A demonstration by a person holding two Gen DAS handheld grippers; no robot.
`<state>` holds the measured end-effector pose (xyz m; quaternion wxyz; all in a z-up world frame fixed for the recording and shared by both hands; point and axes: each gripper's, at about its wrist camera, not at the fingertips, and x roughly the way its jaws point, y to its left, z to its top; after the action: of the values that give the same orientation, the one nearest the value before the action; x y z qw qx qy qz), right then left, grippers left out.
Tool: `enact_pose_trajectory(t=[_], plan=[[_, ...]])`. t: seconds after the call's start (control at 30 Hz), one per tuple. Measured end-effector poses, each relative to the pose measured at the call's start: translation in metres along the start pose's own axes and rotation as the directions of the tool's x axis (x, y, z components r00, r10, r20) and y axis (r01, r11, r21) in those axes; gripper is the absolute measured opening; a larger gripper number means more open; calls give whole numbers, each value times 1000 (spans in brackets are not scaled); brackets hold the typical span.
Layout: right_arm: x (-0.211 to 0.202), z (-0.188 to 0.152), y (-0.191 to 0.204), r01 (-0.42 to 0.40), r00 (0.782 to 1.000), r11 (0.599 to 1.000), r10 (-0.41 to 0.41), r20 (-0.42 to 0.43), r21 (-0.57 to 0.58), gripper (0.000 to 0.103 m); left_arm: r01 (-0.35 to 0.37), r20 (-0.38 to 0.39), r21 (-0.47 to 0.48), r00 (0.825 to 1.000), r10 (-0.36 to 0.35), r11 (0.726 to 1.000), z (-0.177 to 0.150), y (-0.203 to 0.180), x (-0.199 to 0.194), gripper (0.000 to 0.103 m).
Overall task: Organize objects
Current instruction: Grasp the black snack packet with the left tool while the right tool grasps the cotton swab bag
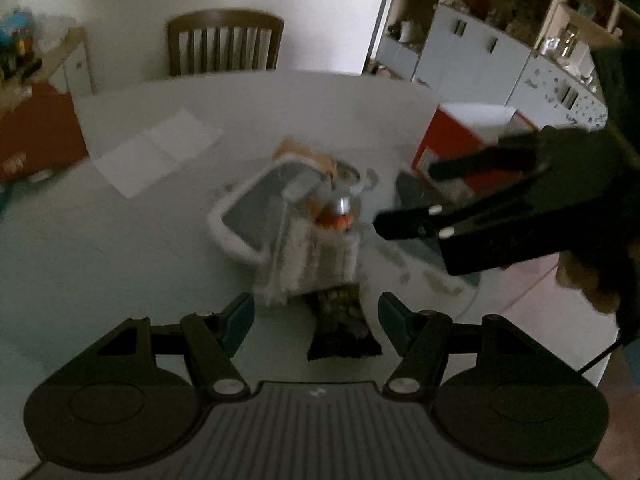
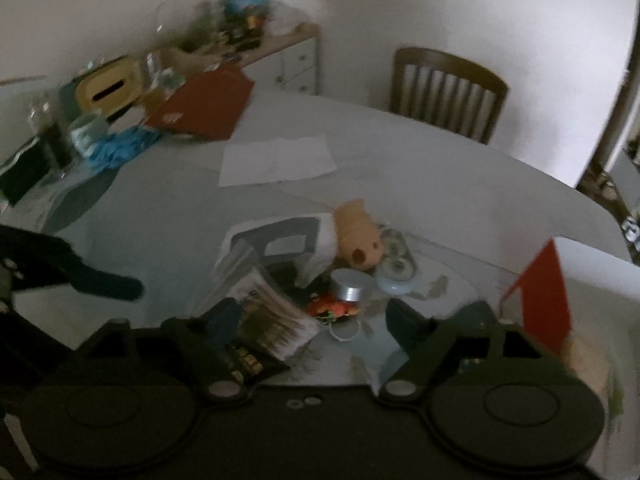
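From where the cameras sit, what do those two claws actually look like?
Both are matte black plastic. The left claw has two hinged link arms with silver pivot screws, round black discs either side, a ribbed grey body and teal pads on its fingers. The right claw is built the same way; seen from the left camera, its fingers are long and black with small white dots.

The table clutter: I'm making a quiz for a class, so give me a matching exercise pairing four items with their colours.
Items:
1. teddy bear
2. jar lid
3. sheet of paper
4. box

Colours:
A. white
B. red
C. tan
D. silver

Pairs: 1-C, 2-D, 3-A, 4-B
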<state>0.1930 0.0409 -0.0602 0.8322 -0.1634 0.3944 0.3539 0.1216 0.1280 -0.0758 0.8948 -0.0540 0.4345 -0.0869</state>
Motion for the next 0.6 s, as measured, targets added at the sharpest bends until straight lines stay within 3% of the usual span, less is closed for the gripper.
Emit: enact_pose_trajectory(t=[0.33,0.6], plan=[[42,5,10,-97,991,990,87,-99,-100,83,-36,-25,44,999,38,998,-23,-16,53,67],[70,5,12,-140,980,983,120,-161,-120,82,-61,-34,49,997,62,997,-30,-25,71,67]])
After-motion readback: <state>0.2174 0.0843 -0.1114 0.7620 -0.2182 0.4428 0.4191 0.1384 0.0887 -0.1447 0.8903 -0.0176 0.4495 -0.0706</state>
